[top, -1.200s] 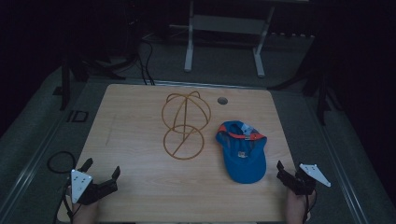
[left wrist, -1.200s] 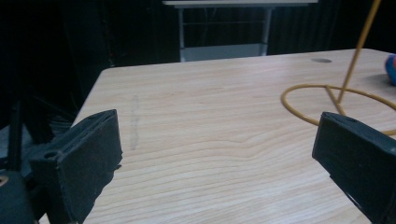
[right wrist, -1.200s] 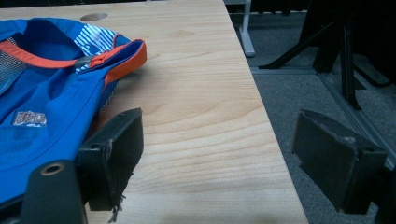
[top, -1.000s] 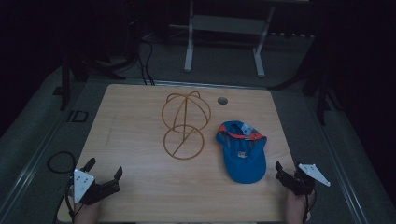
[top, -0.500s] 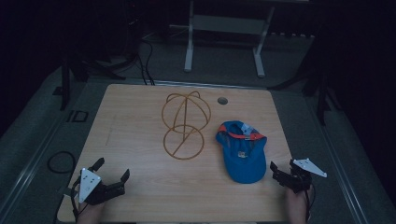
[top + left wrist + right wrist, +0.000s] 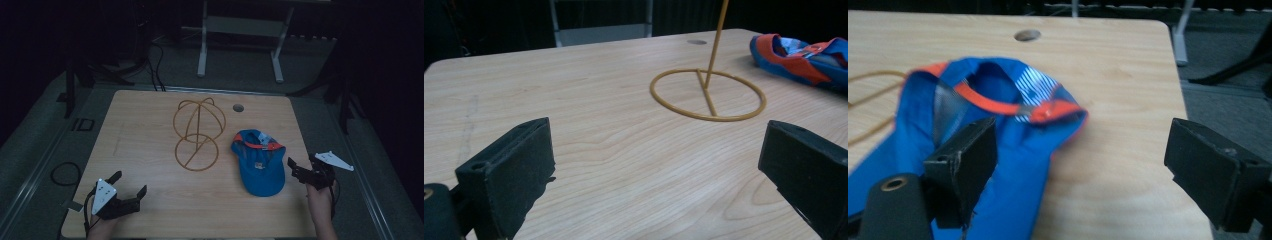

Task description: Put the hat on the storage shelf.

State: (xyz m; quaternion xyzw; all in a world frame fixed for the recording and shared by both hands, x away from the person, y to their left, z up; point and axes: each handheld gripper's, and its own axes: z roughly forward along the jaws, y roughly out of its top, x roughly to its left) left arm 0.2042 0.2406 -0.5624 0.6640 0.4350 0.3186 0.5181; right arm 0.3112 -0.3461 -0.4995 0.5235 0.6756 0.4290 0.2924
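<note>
Table [image 6: 150,140]: light wood, dim room, small round hole [image 6: 238,107] near the far edge.

My left gripper [image 6: 131,190] sits low over the near left corner, well apart from everything else. Jaws spread wide, nothing between them but bare wood. Looking along them in the left gripper view, I see the stand's [image 6: 708,95] base ring lying flat on the table ahead, a thin upright rod rising from it, and the cap [image 6: 809,57] off at the far right.

The stand [image 6: 197,132] is yellow wire: a flat ring at the bottom, a rounded cage of hoops on top. It stands upright near the table's middle, toward the far side.

The cap [image 6: 260,162] is blue with orange trim, lying on the table just right of the stand's ring, not touching it as far as I can tell. Its opening faces the far side, bill toward me.

My right gripper [image 6: 299,170] is at the near right edge, just beside the cap. Jaws wide open, holding nothing. In the right gripper view, one jaw hangs over the blue cloth [image 6: 1013,150]; I cannot tell whether it touches. The other jaw is over the table's edge.
</note>
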